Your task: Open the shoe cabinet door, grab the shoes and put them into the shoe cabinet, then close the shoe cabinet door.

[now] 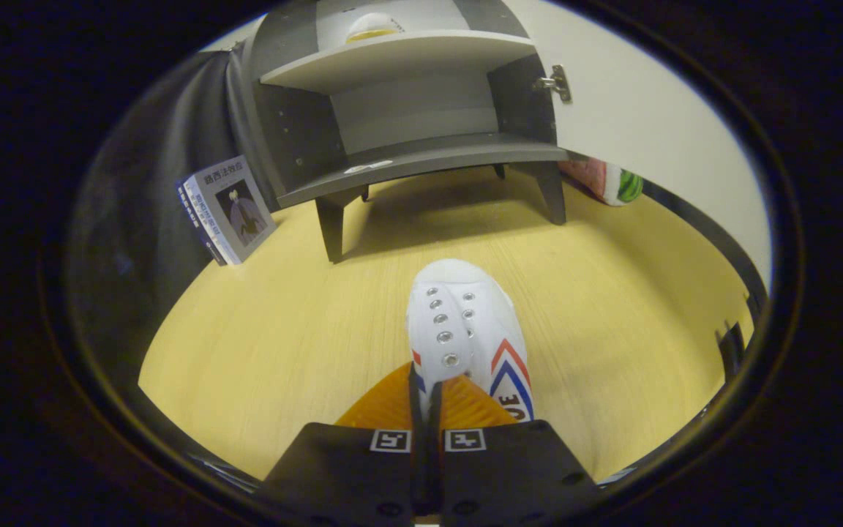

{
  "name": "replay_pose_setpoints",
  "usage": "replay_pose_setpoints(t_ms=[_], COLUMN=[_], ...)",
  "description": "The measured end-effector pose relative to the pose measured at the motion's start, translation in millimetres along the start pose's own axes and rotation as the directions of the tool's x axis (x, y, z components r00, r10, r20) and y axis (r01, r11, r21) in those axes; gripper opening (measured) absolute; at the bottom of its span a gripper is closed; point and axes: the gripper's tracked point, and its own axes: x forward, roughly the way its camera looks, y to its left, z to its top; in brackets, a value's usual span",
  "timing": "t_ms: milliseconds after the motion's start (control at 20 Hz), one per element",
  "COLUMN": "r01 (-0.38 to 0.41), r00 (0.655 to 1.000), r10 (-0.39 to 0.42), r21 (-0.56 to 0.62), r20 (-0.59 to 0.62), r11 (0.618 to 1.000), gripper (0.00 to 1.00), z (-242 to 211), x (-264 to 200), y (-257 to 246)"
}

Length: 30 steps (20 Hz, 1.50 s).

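Claw (427, 399) is pinching white shoe (465, 329) at its heel edge, toe pointing fwd. Beyond, over yellow floor (282, 329), cabinet (407, 110) stands w/ door (634, 110) already open. Left: place shoe inside, close door.

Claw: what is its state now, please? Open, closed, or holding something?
Claw: closed on the white shoe, with both fingers nearly together and pinching the shoe's near edge by the eyelets.
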Motion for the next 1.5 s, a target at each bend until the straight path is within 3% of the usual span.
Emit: replay_pose_setpoints(t_ms=[350,600,900,1150,1350,1500], r01=[0.034,0.093,0.137,0.126,0.104,0.074], r00=[0.998,0.985,0.936,0.917,0.93,0.948], r10=[-0.035,-0.093,-0.119,-0.077,-0.045,-0.015], r21=[0.021,0.002,-0.03,-0.1,-0.141,-0.174], r20=[0.046,0.147,0.331,0.392,0.366,0.316], r11=[0.999,0.996,0.99,0.987,0.985,0.982], gripper=[0.02,0.03,0.02,0.02,0.02,0.02], z=[66.3,160.9,299.1,402.1,464.4,485.3], x=[-43.8,-101.2,-143.4,-114.7,-57.5,-1.2], y=[-5.7,5.7,15.5,9.5,-9.6,-15.2])
